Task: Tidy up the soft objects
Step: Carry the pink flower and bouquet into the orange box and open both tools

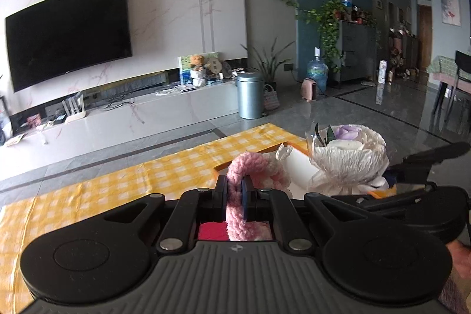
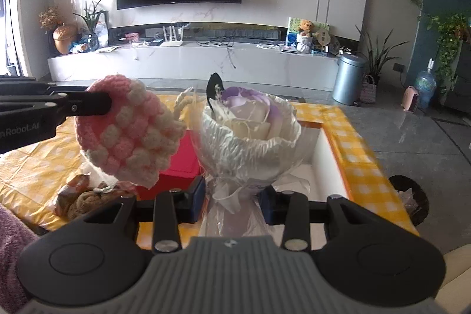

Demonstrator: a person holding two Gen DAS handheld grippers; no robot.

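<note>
My left gripper point(image 1: 234, 189) is shut on a pink and white crocheted toy point(image 1: 259, 169), held above the yellow checked cloth point(image 1: 117, 190). In the right wrist view the toy point(image 2: 126, 134) hangs from the left gripper's fingers point(image 2: 88, 105). My right gripper point(image 2: 232, 196) is shut on the stem of a white-wrapped bouquet with a purple flower point(image 2: 250, 128), held upright beside the toy. The bouquet also shows in the left wrist view point(image 1: 347, 155).
An orange-rimmed white box point(image 2: 326, 155) lies on the cloth behind the bouquet. A red box point(image 2: 179, 164) and a brown plush toy in wrapping point(image 2: 85, 196) lie below the crocheted toy. A TV console point(image 2: 191, 61) and a metal bin point(image 2: 350, 78) stand beyond.
</note>
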